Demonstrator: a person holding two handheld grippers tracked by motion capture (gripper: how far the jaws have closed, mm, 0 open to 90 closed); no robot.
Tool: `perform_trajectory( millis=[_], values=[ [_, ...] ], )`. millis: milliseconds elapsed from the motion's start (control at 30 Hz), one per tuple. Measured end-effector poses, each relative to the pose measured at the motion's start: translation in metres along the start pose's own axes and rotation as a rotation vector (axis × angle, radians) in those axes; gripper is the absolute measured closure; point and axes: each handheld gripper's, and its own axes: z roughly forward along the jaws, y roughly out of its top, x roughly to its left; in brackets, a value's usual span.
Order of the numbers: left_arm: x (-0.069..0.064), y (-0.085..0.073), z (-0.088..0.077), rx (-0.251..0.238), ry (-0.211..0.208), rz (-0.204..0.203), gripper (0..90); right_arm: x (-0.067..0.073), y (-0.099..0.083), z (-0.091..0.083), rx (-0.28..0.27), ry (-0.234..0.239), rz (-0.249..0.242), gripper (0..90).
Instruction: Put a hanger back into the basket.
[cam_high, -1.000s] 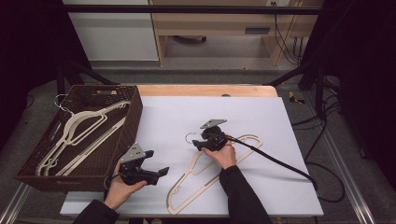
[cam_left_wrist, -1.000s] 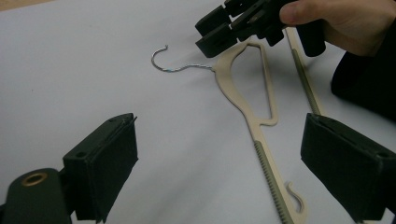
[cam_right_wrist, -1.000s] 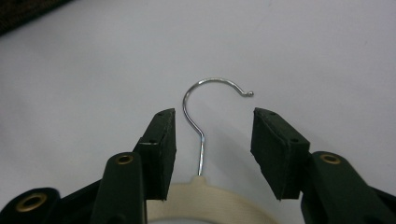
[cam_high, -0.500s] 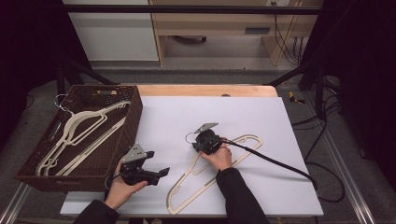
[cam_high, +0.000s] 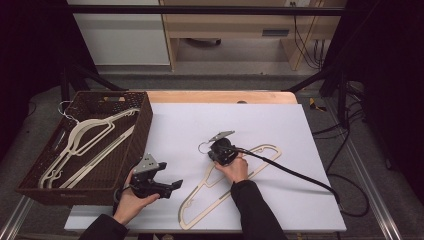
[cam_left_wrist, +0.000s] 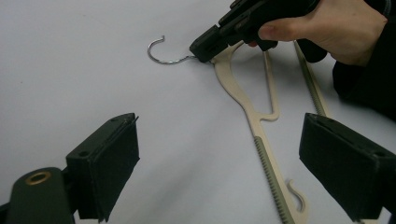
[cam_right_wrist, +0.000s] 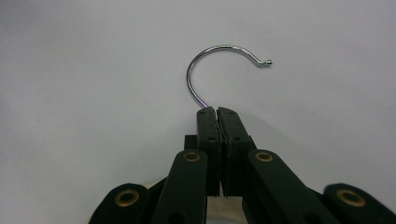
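A cream plastic hanger (cam_high: 200, 196) with a metal hook (cam_high: 201, 146) lies flat on the white table. My right gripper (cam_high: 210, 150) sits at the hanger's neck; its jaws have just been closing and now press on the stem of the hook (cam_right_wrist: 210, 51). In the right gripper view the pads (cam_right_wrist: 208, 126) meet around the wire. My left gripper (cam_high: 175, 186) rests low at the front left, near the basket, jaws wide apart with nothing between them. In the left gripper view (cam_left_wrist: 219, 126) it faces the hanger (cam_left_wrist: 238, 88) and the right gripper (cam_left_wrist: 203, 46).
A dark wicker basket (cam_high: 145, 120) stands at the table's left and holds several cream hangers (cam_high: 85, 135). A black cable (cam_high: 295, 175) trails from the right gripper across the table to the right edge. White tabletop (cam_high: 280, 120) stretches behind and to the right.
The right gripper has edged slightly toward the hook and shut at the hanger's neck. The left hand and the hanger have stayed where they were.
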Motion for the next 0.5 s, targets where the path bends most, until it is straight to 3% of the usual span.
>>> perform_trajectory(
  millis=[267,500],
  values=[
    [-0.003,0.007,0.009,0.032,-0.021,0.004,14.0,0.001,0.001,-0.007,-0.037,0.01,-0.003,89.2],
    [-0.012,0.02,0.031,0.055,-0.067,-0.009,18.1,0.003,0.003,-0.025,-0.093,0.017,-0.033,89.3]
  ],
)
